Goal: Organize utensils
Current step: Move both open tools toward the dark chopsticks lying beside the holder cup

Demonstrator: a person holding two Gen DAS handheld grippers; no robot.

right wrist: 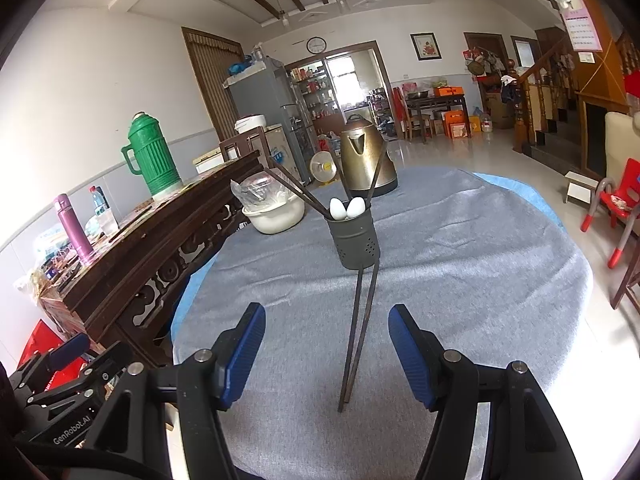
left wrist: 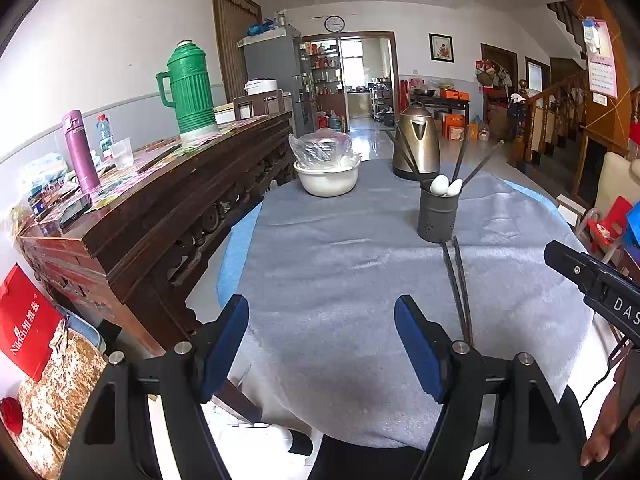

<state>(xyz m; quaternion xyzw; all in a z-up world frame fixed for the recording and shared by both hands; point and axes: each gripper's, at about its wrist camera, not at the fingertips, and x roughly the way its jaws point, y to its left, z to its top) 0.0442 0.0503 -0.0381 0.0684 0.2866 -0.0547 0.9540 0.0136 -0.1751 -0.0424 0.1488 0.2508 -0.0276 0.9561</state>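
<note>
Dark chopsticks (right wrist: 356,336) between open right claw (right wrist: 326,354)

Right gripper (right wrist: 326,354) w/ jaws apart, nothing between the blue pads (right wrist: 244,354), low over the grey cloth (right wrist: 480,264). Two chopsticks (right wrist: 354,344) lie on the cloth just ahead, tips crossing near the gripper, far ends by the utensil holder (right wrist: 354,242). Holder upright, w/ white spoons (right wrist: 347,208) & more chopsticks inside. Kettle (right wrist: 366,160) behind it, bowl (right wrist: 274,216) to its left. Left gripper (right wrist: 68,354) at bottom-left edge.
</note>
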